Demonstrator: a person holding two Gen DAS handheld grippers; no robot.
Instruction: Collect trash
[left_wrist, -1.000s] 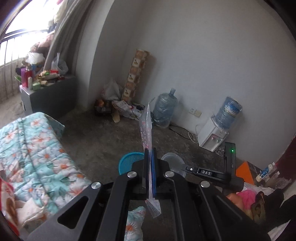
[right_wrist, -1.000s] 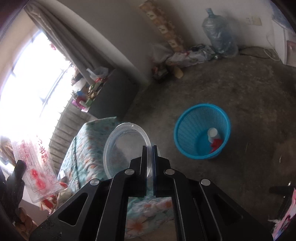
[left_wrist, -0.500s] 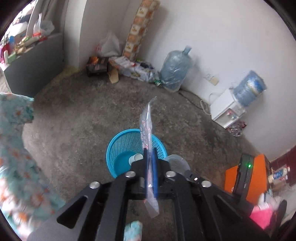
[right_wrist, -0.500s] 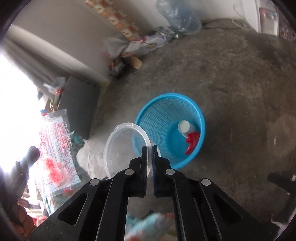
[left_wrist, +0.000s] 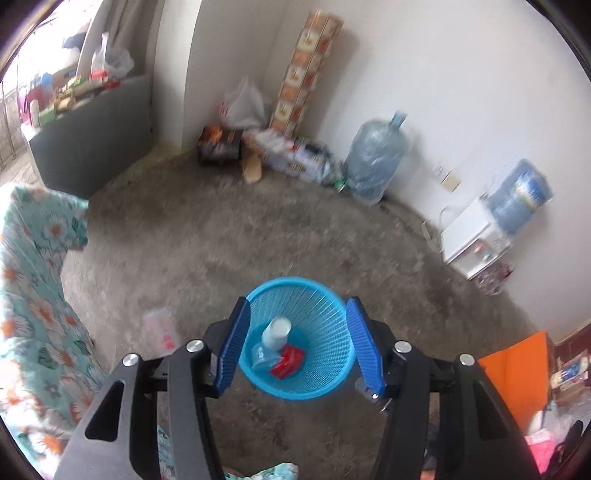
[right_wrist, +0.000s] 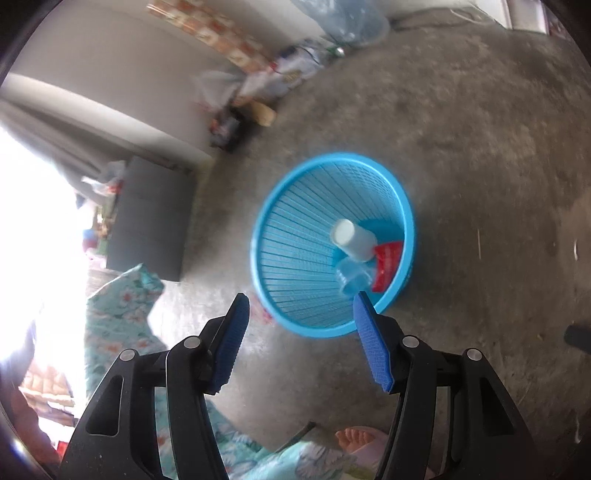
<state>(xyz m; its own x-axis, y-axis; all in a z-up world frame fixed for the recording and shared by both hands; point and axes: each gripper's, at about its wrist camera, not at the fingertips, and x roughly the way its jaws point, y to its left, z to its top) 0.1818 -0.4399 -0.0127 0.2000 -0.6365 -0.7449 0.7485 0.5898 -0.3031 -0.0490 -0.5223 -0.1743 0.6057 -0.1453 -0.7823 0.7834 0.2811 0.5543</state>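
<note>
Left gripper (left_wrist: 297, 341): jaws now wide apart, empty; wrapper (left_wrist: 159, 329) gone from them, lying on floor left of basket (left_wrist: 334, 382).
Right gripper (right_wrist: 301, 341): jaws spread, clear container (right_wrist: 352, 278) released into basket.
Room: bare floor (left_wrist: 207, 236) around rim.

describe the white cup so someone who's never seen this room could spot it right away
Find the blue basket standing on the grey floor, below both open grippers. The white cup lies tipped on its side at the bottom. It is the only opaque white item there, beside a red wrapper and a clear plastic piece.
</note>
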